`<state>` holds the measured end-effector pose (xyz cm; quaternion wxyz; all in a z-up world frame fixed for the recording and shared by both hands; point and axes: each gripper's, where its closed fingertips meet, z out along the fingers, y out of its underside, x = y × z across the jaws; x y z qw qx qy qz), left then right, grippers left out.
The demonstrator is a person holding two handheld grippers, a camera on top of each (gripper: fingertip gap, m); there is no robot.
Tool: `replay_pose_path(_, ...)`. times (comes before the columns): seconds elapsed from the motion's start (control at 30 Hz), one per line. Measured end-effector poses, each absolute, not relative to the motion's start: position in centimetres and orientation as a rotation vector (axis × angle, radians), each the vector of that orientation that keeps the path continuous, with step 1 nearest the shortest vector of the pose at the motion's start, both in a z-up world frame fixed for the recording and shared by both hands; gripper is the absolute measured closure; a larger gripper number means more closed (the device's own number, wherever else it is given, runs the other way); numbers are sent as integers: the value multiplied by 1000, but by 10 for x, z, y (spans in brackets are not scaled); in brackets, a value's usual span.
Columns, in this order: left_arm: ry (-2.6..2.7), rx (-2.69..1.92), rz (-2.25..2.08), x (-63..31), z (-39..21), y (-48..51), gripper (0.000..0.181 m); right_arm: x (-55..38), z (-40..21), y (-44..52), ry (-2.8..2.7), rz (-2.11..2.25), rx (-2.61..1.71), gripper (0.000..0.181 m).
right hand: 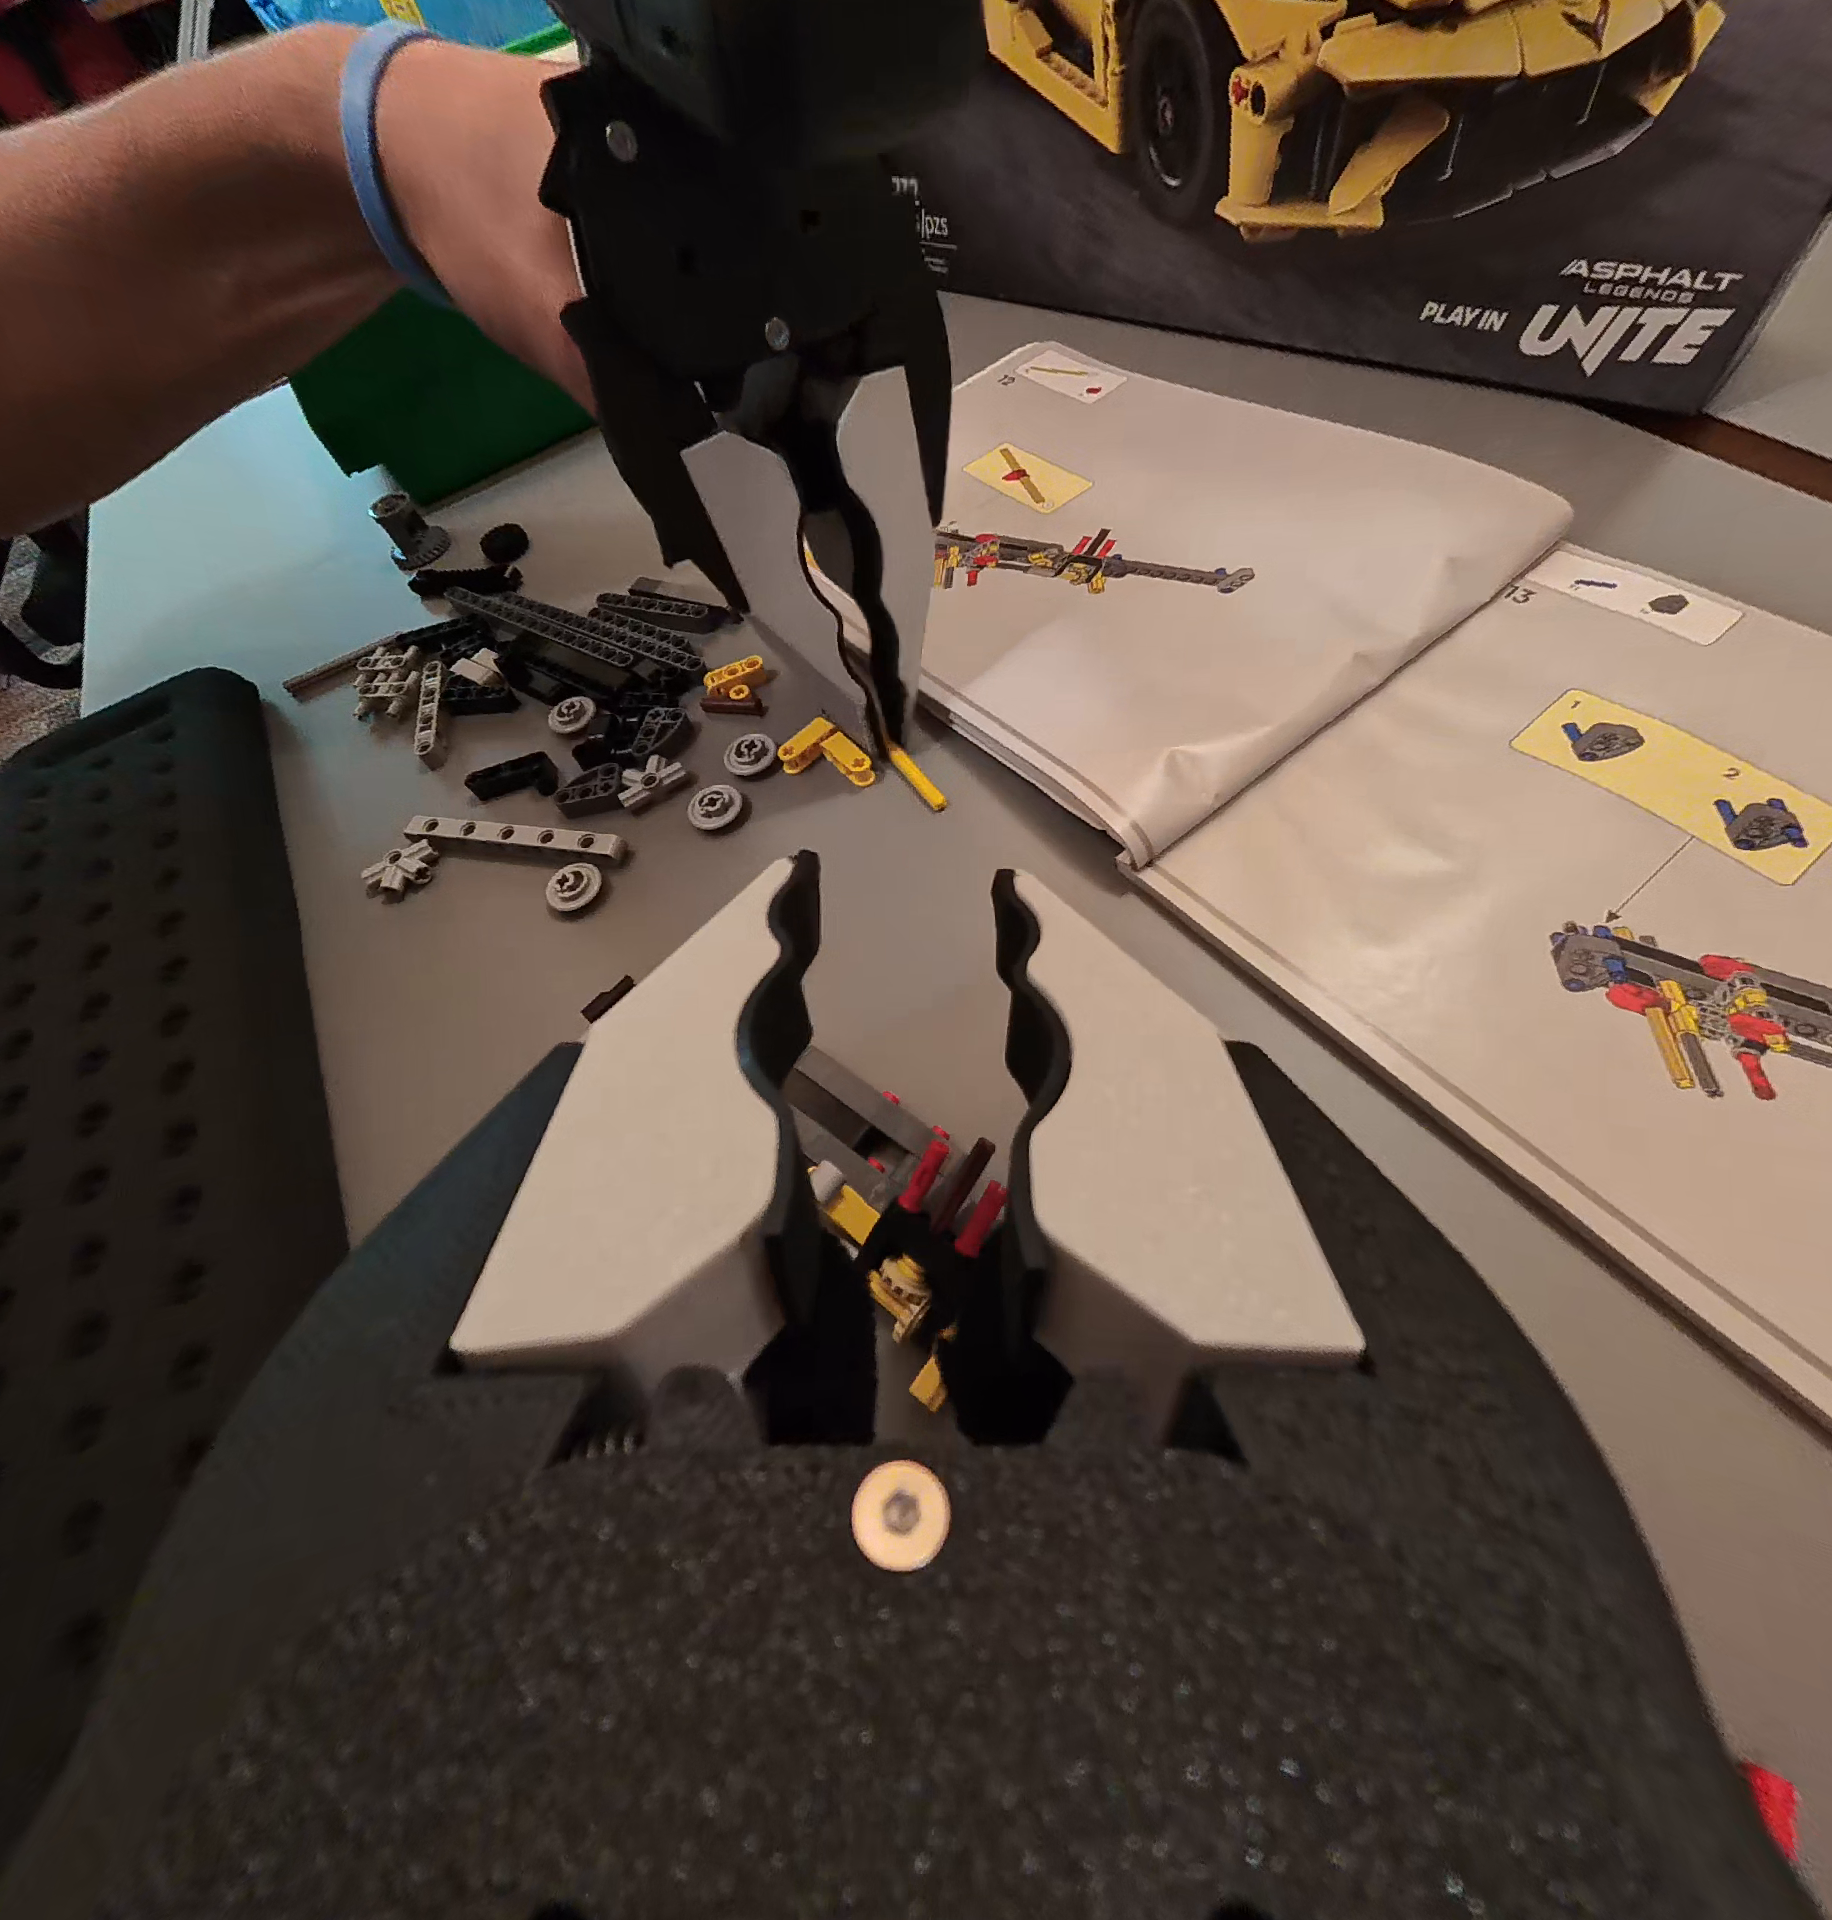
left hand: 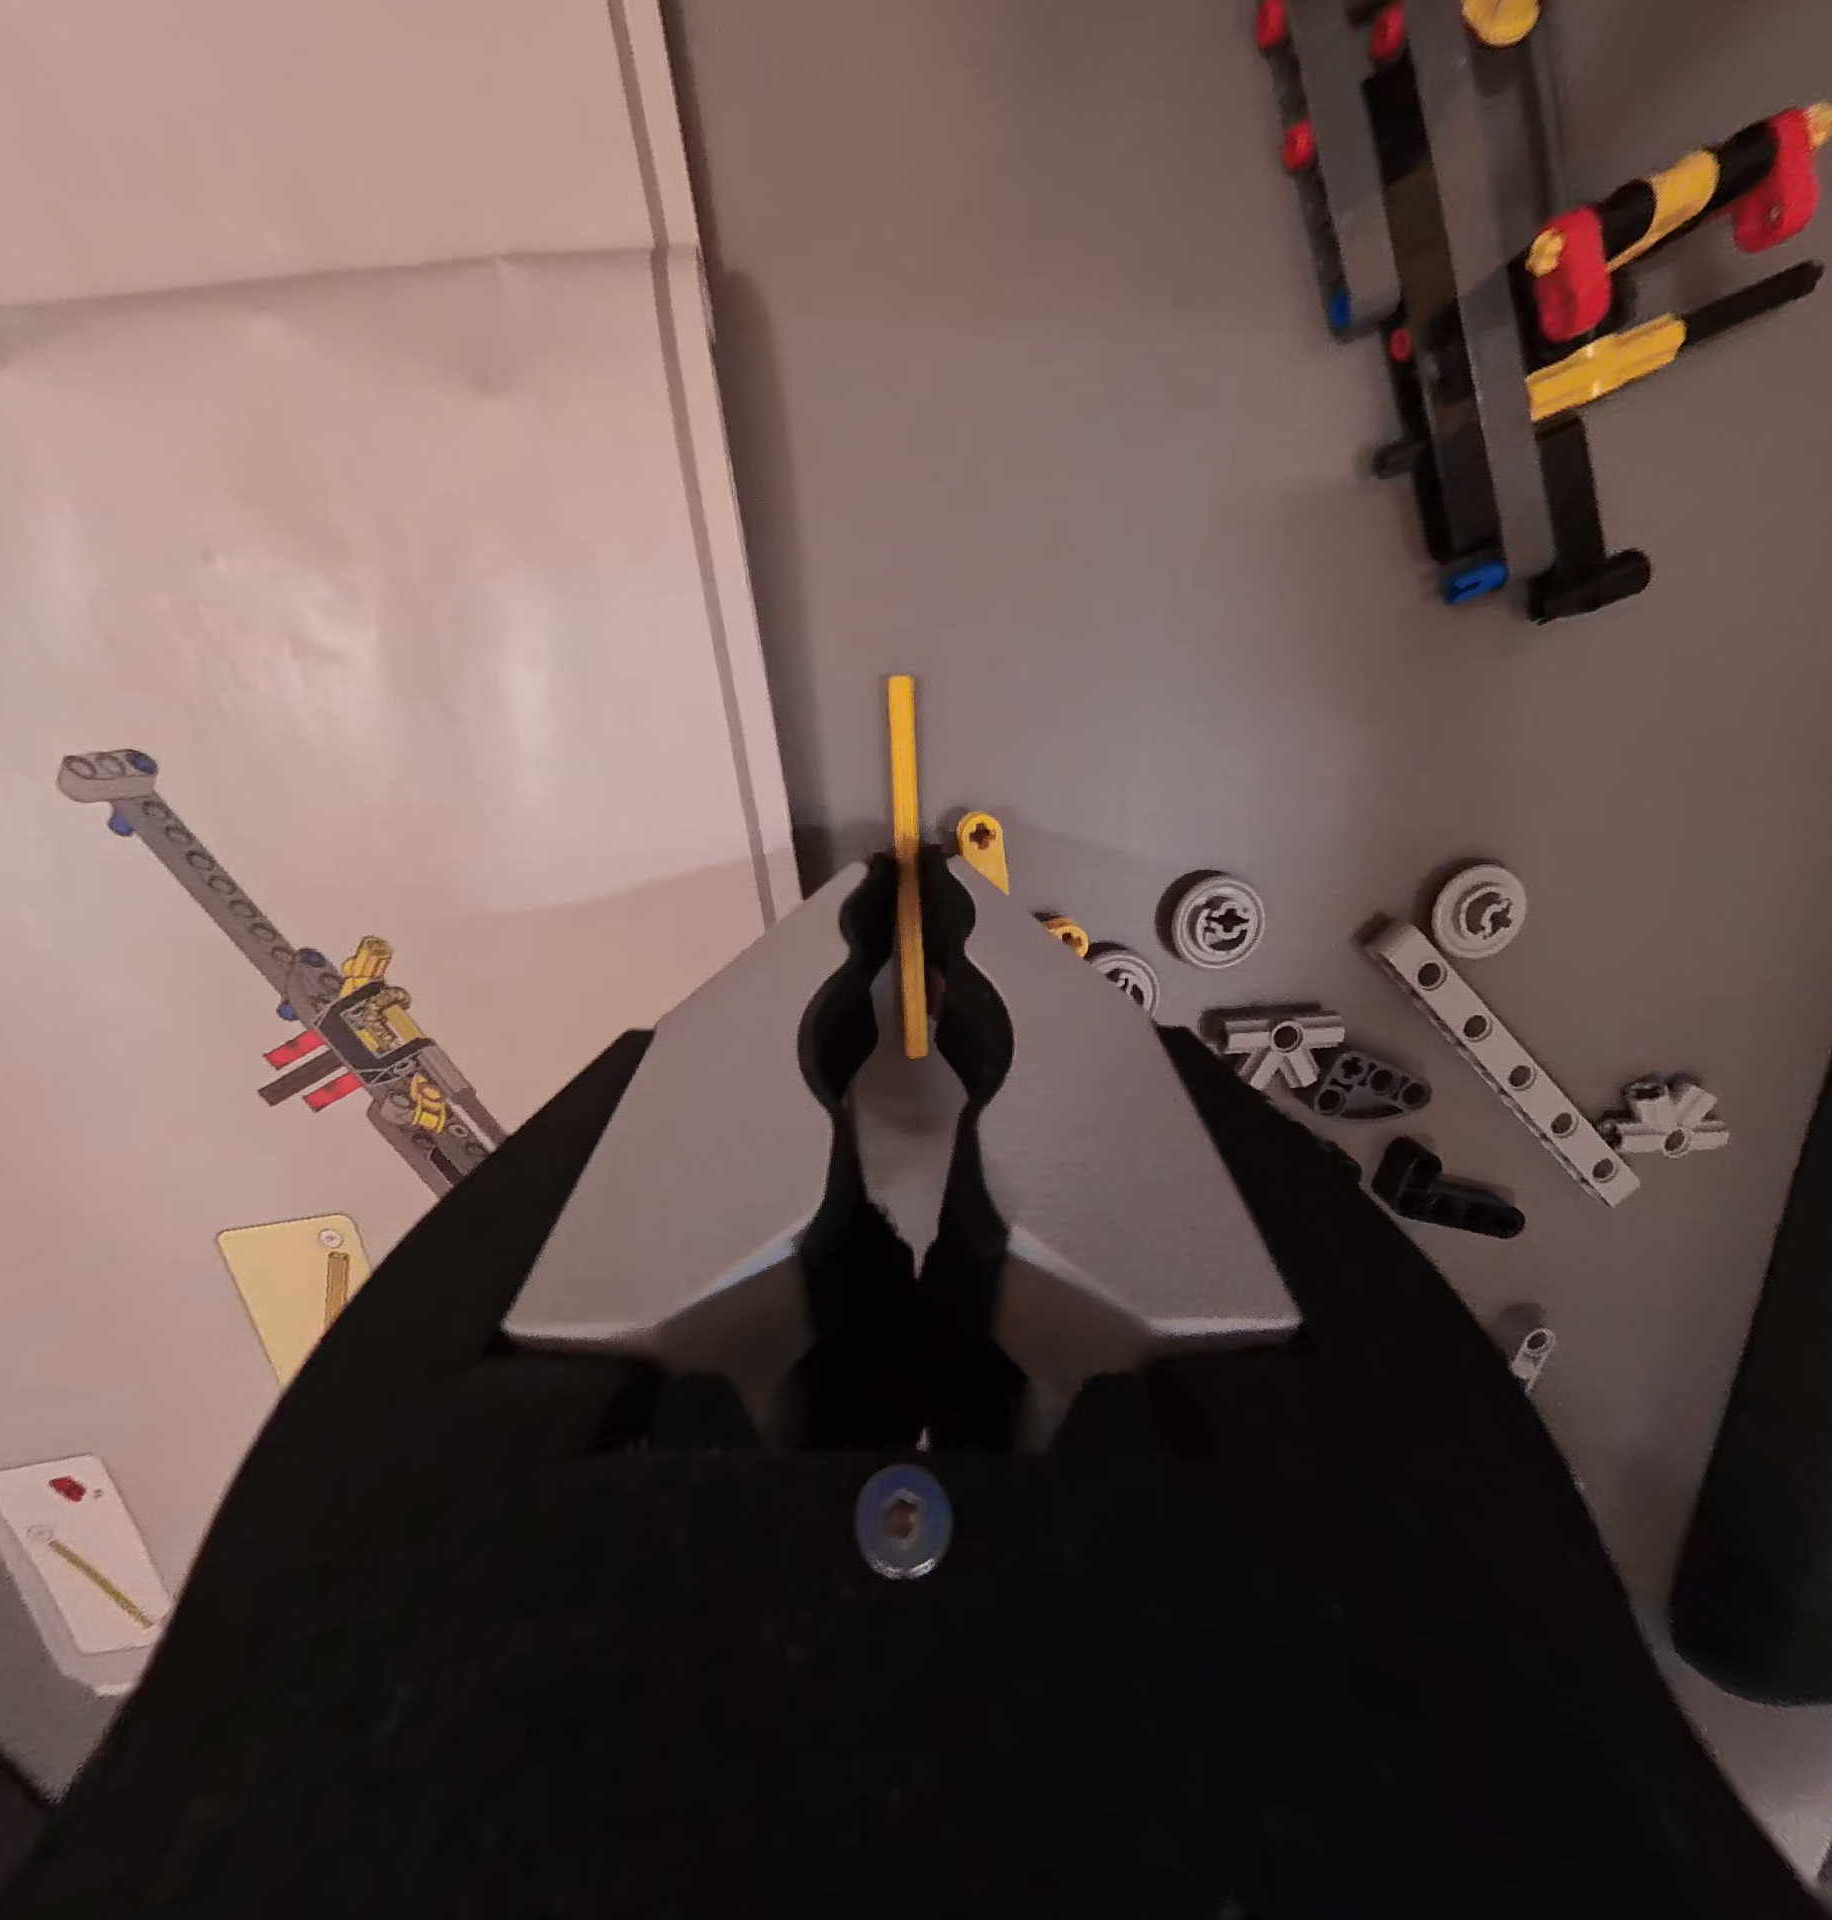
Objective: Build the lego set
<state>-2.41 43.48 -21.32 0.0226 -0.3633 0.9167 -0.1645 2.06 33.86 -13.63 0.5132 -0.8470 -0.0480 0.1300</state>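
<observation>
1. Left gripper [left hand: 907, 873]: the jaws are clenched on a thin yellow axle [left hand: 904, 790]. The grip sits partway along the axle; one end projects ahead of the jaws and the other end lies back between them. In the right wrist view the projecting end of the axle touches, or nearly touches, the bench [right hand: 476, 997]. Risk: a smooth thin axle held over a short contact length can pivot or slide in the jaws if its end is pressed against the bench.

2. Just beside the left jaws, to their right: a yellow connector [left hand: 983, 847], grey pulley wheels [left hand: 1216, 920], a light grey beam [left hand: 1494, 1060]. Risk: a sideways sweep of the jaws would scatter these loose parts.

3. Just left of the left jaws: the instruction booklet [left hand: 372, 623]. Risk: the axle end may catch the page edge.

4. Right gripper [right hand: 904, 873]: the jaws are released and grasp nothing. The partial assembly [right hand: 896, 1195] lies beneath them on the bench. Risk: with the assembly unheld, inserting the axle would push it across the bench; misalignment of the cross-shaped hole would then jam the axle.

5. Far beyond the right jaws: the set box [right hand: 1411, 208], well apart; no hazard.
</observation>
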Motion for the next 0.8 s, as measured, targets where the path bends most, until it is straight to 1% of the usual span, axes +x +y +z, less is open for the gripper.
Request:
replay_pose_path(0.07, 2815, -1118, -493, -22, -208, 440, 179, 20, -136, 338, -113, 314, -2031, 149)
replay_pose_path(0.13, 2776, -1173, -559, -23, -190, 450, 179, 18, -136, 338, -110, 314, -2021, 150)
replay_pose_path(0.2, 2709, -1243, -539, -24, -171, 479, 179, 15, -134, 339, -111, 309, -2002, 151)
replay_pose_path(0.27, 2697, -1315, -447, -35, -164, 512, 179, 12, -132, 341, -119, 311, -1969, 153)
replay_pose_path(0.37, 2788, -1382, -306, -63, -177, 540, 179, 8, -136, 346, -138, 301, -1968, 154)
replay_pose_path(0.47, 2889, -1403, -357, -81, -186, 535, 179, 5, -139, 346, -173, 248, -1983, 155)
replay_pose_path(0.53, 2920, -1402, -406, -83, -190, 530, 179, 6, -143, 345, -189, 197, -1993, 157)
replay_pose_path(0.8, 2976, -1398, -307, -85, -207, 537, 179, 5, -136, 342, -179, 163, -1947, 158)
